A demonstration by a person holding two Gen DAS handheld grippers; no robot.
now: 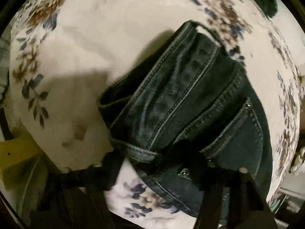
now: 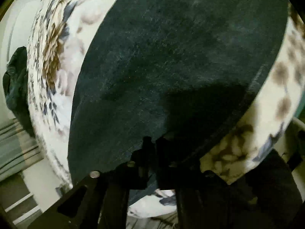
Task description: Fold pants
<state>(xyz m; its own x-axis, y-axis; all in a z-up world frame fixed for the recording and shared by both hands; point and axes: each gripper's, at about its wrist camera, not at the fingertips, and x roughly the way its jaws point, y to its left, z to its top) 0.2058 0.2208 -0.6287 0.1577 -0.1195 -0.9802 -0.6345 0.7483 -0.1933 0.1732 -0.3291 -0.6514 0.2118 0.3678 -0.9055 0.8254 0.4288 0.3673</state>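
I am looking almost straight down through both wrist cameras at the pants (image 1: pixel 192 103), dark denim lying on a bed sheet (image 1: pixel 80 43) printed with brown and blue flowers. From the left side I see the waistband end: stitched seams, belt loops, rivets and a pocket edge, with the fabric already doubled over so the layers stack along the band. My left gripper (image 1: pixel 171 152) sits at the lower edge of that stack, and its dark fingertips overlap the denim near a frayed hem; the picture is too blurred and shadowed for me to say whether the pads are pressing cloth or merely hovering over it, so I cannot tell its state. I judge it is there to pin or pick that corner, since the thick seams make a firm handle. From the right side a broad, smooth panel of denim fills the view, running from the sheet's edge across to a spotted patch of cover. My right gripper (image 2: pixel 152 143) stands clenched, jaws together, tips at the near edge of the panel; whether any cloth is pinched between them I cannot make out. A dark garment (image 2: pixel 15 80) lies apart at the far left. I reckon one fold is made and another remains.
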